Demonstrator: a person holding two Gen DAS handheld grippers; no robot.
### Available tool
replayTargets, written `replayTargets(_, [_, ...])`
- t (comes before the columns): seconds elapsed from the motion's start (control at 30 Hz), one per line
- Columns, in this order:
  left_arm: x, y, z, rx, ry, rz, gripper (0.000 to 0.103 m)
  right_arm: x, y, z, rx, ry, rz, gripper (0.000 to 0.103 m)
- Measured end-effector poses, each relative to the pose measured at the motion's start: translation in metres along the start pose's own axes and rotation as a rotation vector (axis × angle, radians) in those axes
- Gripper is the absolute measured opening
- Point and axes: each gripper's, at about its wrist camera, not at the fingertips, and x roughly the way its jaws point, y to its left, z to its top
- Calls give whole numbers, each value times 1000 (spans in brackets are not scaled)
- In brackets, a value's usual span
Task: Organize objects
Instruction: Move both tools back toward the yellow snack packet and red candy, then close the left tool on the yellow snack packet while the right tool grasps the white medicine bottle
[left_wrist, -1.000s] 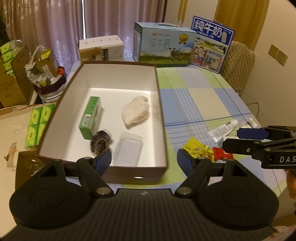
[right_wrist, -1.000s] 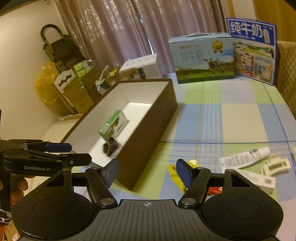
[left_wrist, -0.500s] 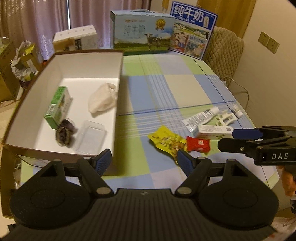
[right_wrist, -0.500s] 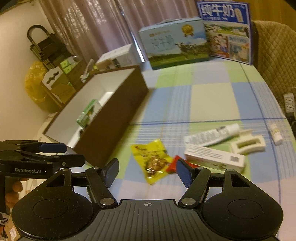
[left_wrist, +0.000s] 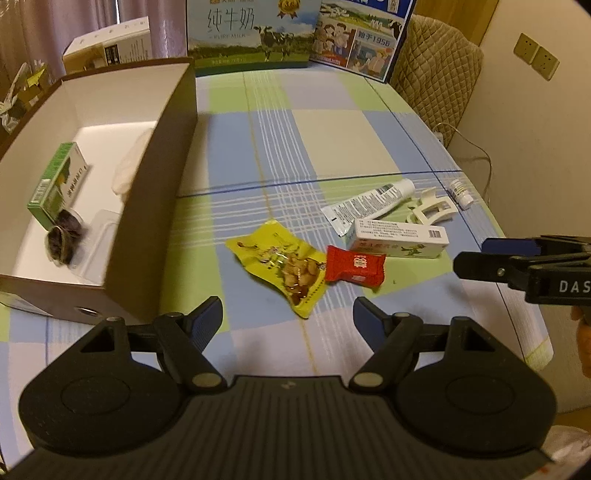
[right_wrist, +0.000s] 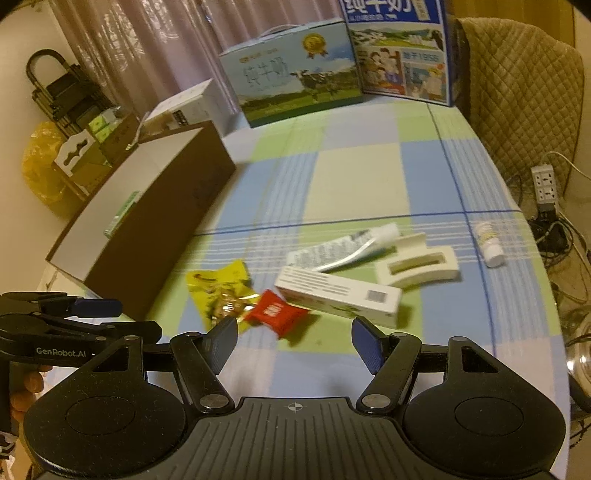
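Curtained room, checked cloth on the table (left_wrist: 332, 140). Brown box (left_wrist: 155, 206) stands at its left side, already holding a green carton (left_wrist: 55, 188) and a few other things. Right of the box, loose on the cloth, largest first: white carton (left_wrist: 399, 242), tube (left_wrist: 369, 203), yellow snack bag (left_wrist: 280, 258), white clip (right_wrist: 417, 266), red packet (right_wrist: 275, 312), small bottle (right_wrist: 489, 243). Left claw (left_wrist: 288, 319) and right claw (right_wrist: 293, 341) both hang wide open and empty, nearest the snack bag and red packet. Best approach is probably to lower straight over one packet and pinch its edge. Only the left view shows inside the box; only the right view shows the red packet touching the white carton.
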Motion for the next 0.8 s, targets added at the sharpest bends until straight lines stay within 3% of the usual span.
replayTargets(0.4, [47,-12,-2,-147,41,30,79,2,-64,-1,72,11,-81,66])
replayTargets(0.8, [97,0,23,-321,70,70,83,1,-119,3,158,2,-161,66])
